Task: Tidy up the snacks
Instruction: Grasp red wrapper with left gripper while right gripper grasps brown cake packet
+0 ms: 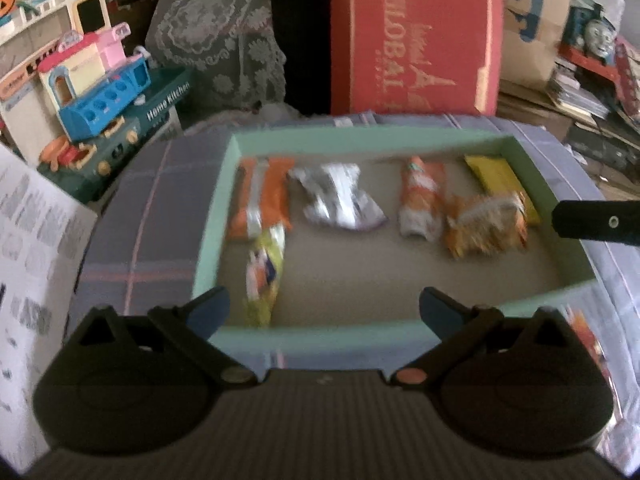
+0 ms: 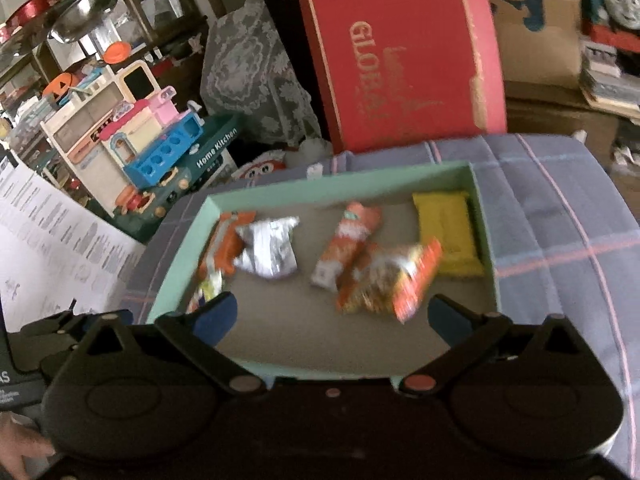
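Only from the right wrist – a hand (image 2: 18,440) beside left gripper (image 2: 60,332).

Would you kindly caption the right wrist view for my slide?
Open right gripper above a green tray holding snack packets.

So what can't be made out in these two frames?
- Snack wrapper print: motion blur in both views, e.g. the silver packet and the mixed orange packet.
- Packet at the tray's left near corner: right view, partly behind a tong finger.
- Orange item right of the tray: left view, blurred and partly behind the tongs' body.
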Available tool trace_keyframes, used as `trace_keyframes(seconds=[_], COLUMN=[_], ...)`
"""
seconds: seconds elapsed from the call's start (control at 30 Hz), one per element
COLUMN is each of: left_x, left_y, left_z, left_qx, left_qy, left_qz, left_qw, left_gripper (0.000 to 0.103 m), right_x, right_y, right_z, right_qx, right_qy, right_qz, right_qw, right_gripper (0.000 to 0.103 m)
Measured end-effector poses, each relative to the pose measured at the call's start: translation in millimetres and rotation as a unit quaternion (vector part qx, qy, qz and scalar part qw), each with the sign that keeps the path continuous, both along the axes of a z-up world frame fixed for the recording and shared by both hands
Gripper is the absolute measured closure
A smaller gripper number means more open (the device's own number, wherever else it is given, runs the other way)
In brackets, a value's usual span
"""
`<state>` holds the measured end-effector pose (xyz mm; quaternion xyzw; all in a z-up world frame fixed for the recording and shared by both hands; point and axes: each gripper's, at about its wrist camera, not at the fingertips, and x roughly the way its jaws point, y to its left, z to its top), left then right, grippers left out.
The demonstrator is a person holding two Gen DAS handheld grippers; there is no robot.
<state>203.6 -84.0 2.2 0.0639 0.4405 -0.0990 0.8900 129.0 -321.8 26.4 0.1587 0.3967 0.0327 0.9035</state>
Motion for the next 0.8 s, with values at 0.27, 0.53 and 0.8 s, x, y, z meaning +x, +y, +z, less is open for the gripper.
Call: trace_keyframes(seconds=[0.27,0.53,0.8], left_x=[-82,-142,-169], left_y=[-7,-20,-43], left_z=[-31,-67,-87], left_qx=[0.006,-0.007,0.034], left_qy=[0.044,0.127,0.13], left_qz=[-0.048,-0.092,-0.133], left_qw=[0.9978,0.9876,0.9819], left_gripper=[0.0,0.0,0.0], right_x=[-88,-159,-187], right_y=[-19,-33,-31], right_z=[-20,-54,-82], right_qx=[0.016,0.051,0.08], right_qy=[0.021,0.045,0.061], right_qz=[-0.018,-0.058,-0.085], right_qw=[0.999,0.996,0.991], right_gripper=[0.0,0.008,0.041])
